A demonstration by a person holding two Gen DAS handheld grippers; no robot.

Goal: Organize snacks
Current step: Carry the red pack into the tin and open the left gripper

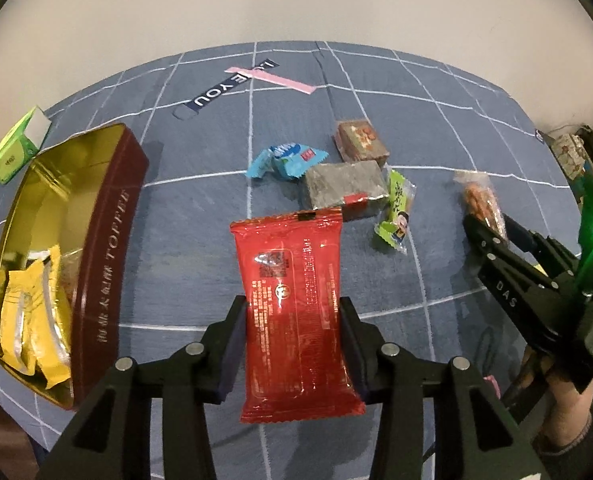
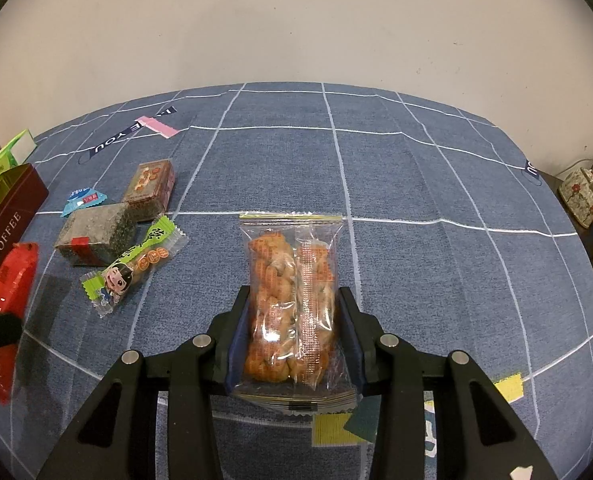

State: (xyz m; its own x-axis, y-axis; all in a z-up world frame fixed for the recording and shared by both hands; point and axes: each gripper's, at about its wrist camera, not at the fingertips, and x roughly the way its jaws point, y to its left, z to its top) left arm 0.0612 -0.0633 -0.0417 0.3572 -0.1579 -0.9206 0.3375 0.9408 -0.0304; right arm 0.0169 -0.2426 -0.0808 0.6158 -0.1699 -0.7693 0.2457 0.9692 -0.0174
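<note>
Gripping a red packet point(image 1: 296, 312) in the left gripper point(image 1: 294, 344) and a clear twist-snack bag point(image 2: 292, 304) in the right gripper point(image 2: 294, 340), the sorting looks partway: yellow packets point(image 1: 36, 320) lie in the toffee tin point(image 1: 104, 248), four snacks remain on the blue cloth point(image 1: 436, 128).

Red packet point(image 1: 296, 312) lifted; clear twist-snack bag point(image 2: 292, 304) gripped.

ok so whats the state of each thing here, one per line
left tongs: shut on red packet
red packet: gripped, off the cloth
right tongs: shut on clear snack bag
clear snack bag: gripped, sealed
toffee tin: open, yellow packets inside
green candy: loose on the cloth
blue candy: loose on the cloth
</note>
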